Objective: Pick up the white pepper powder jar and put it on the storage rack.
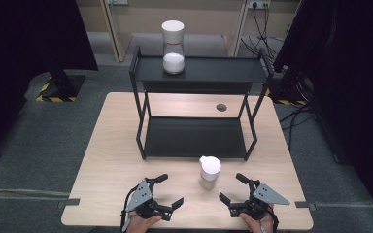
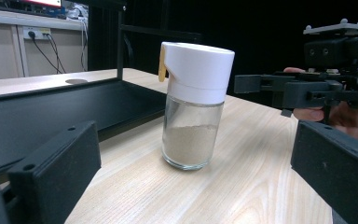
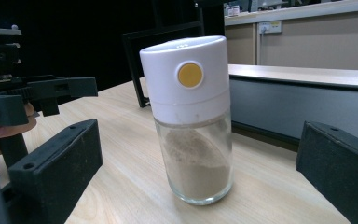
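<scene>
A glass shaker [image 1: 209, 172] with a white cap and beige powder stands upright on the wooden table [image 1: 107, 160], in front of the black shelf rack [image 1: 199, 73]. In the left gripper view the shaker [image 2: 193, 107] stands ahead between the jaws; in the right gripper view the shaker [image 3: 191, 116] shows a yellow button. My left gripper [image 1: 167, 191] is open to the shaker's left, my right gripper [image 1: 232, 188] open to its right. Neither touches it. A second shaker [image 1: 173, 47] with white powder stands on the rack's top shelf.
The rack's lower shelf [image 1: 194, 138] lies bare just behind the near shaker. A round cable hole [image 1: 221, 107] sits at the table's back. Dark curtains and stands flank the table; cables [image 1: 296, 116] trail on the floor at the right.
</scene>
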`<move>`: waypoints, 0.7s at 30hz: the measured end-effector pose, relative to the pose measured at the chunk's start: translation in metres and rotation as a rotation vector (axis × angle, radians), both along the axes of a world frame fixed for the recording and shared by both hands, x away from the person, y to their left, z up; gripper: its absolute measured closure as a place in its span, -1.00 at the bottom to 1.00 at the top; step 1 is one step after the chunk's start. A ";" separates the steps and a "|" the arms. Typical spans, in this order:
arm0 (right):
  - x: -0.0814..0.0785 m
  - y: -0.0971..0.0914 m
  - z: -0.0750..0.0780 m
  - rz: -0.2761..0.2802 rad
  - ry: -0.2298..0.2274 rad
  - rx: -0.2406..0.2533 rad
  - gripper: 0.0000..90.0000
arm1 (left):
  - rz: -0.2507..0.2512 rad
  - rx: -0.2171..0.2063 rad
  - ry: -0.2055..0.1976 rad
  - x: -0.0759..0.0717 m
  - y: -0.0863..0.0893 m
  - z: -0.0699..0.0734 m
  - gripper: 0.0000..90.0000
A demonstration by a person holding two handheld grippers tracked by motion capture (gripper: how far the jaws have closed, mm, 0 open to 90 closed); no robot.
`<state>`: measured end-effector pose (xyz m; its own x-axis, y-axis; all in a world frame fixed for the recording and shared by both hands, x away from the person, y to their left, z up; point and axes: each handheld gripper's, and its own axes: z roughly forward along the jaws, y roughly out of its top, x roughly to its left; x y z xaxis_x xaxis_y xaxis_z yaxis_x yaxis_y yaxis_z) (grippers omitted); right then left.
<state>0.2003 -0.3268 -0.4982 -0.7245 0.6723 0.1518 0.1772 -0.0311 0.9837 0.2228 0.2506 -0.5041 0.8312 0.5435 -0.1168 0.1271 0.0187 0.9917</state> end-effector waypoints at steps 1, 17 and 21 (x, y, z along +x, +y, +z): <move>0.001 0.001 0.000 0.002 -0.002 -0.001 -0.99 | 0.000 0.000 0.000 0.000 0.000 0.000 -0.99; 0.022 0.018 0.005 0.024 -0.014 -0.019 -0.99 | -0.002 0.001 0.007 0.000 -0.001 -0.001 -0.99; 0.026 0.021 0.007 0.027 -0.016 -0.023 -0.99 | -0.003 0.001 0.010 0.000 -0.001 -0.001 -0.99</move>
